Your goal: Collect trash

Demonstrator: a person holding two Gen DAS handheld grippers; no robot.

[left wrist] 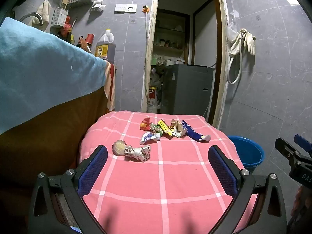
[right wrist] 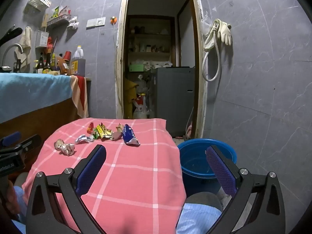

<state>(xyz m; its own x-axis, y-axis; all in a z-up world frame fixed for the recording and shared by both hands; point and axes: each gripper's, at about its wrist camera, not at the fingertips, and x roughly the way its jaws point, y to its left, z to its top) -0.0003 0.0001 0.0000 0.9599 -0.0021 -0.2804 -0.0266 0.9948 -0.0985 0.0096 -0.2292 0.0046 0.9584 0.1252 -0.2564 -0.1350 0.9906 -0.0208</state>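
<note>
- Nearest me, my left gripper (left wrist: pixel 158 162) and my right gripper (right wrist: pixel 156 162) both stand spread as wide as they go, with nothing between the blue pads; each hovers over the near part of the pink checked cloth (left wrist: pixel 175 185), well short of the litter.
- Closest of the trash is a twisted white wrapper with dark print (left wrist: pixel 139 152), joined to a pale round crumpled end (left wrist: pixel 119 147). I judge it feather-light and springy; I would pinch it across the twisted waist, where it is narrowest and will not slip out.
- Just beyond lies a crushed white-and-blue scrap (left wrist: pixel 149 137), apart from the first piece and touching the heap behind it. It looks like soft foil or paper that will squash flat under the pads.
- Farther on sits the heap: a red packet (left wrist: pixel 145 123), a yellow strip with dark characters I cannot read (left wrist: pixel 165 128), tan torn paper (left wrist: pixel 176 125), and a dark blue sachet with white print (left wrist: pixel 192 131), also too small to read. All look light, crinkly and a little slippery; the sachet is best taken across its middle.
- Off the cloth's right edge, on the floor, stands a blue bucket (right wrist: pixel 206 157), which I take to be where the trash goes.
- Writing I can read: "DAS" on my right tool's body in the left view; the letters on the left tool's body in the right view I cannot make out.
</note>
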